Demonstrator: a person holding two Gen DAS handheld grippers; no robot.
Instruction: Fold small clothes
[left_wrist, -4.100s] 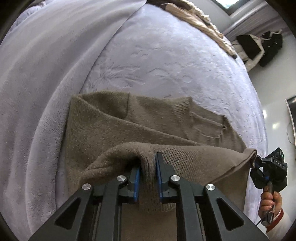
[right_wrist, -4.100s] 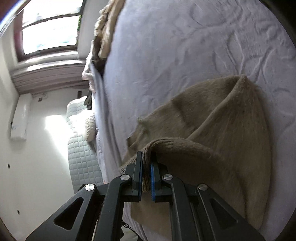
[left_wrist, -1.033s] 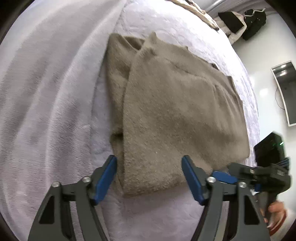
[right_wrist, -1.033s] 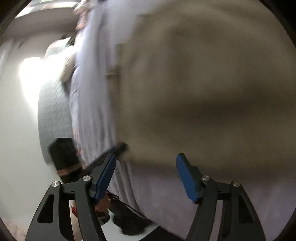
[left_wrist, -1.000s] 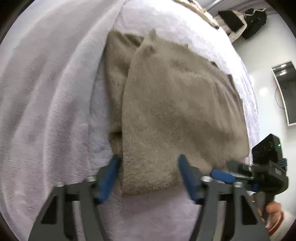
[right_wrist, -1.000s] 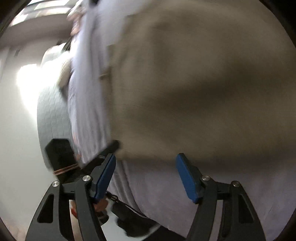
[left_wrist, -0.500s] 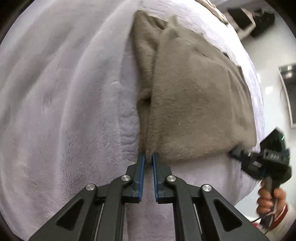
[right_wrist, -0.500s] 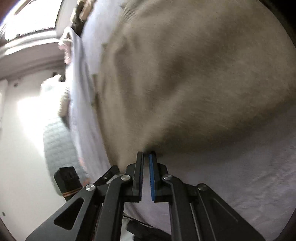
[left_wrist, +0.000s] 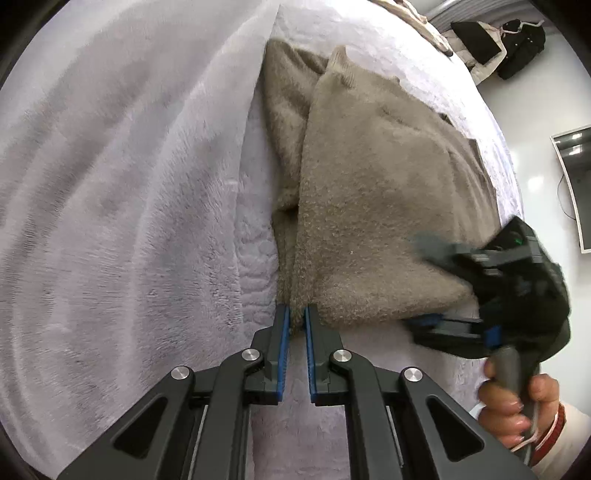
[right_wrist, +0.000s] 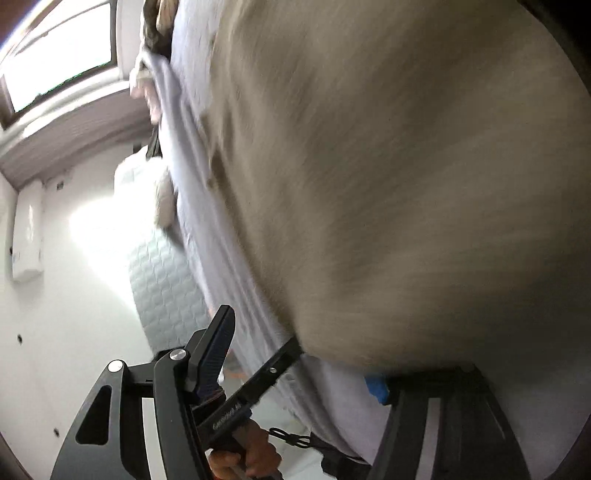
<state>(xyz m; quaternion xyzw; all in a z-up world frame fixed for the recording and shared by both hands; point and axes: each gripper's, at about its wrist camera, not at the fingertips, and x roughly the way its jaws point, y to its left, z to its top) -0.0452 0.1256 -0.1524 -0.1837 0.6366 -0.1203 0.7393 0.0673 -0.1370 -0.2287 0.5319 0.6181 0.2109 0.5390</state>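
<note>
A brown knitted sweater (left_wrist: 376, 206) lies folded on the pale lilac bedspread (left_wrist: 255, 258). My left gripper (left_wrist: 296, 323) points down at its near left corner and is shut on the edge of the knit. At the near right corner my right gripper (left_wrist: 432, 288) is blurred by motion, its jaws opening. One finger is above the sweater corner and one below, and neither presses on it. In the right wrist view the sweater (right_wrist: 406, 184) fills the frame as a blur. It hides part of the right gripper (right_wrist: 295, 365). The left gripper's finger (right_wrist: 258, 384) and the hand holding it (right_wrist: 240, 458) show below.
A plush grey-lilac blanket (left_wrist: 110, 184) covers the bed's left side. Loose clothes (left_wrist: 413, 14) lie at the far edge and dark jackets (left_wrist: 517, 40) hang beyond. A hand and sleeve (left_wrist: 517, 406) hold the right gripper. A window (right_wrist: 59, 62) and a white quilted panel (right_wrist: 162, 280) stand off the bed's side.
Both grippers went from open to shut at the sweater's near edge. The left stays shut on its corner. The right has since opened again and pushed in around the right corner.
</note>
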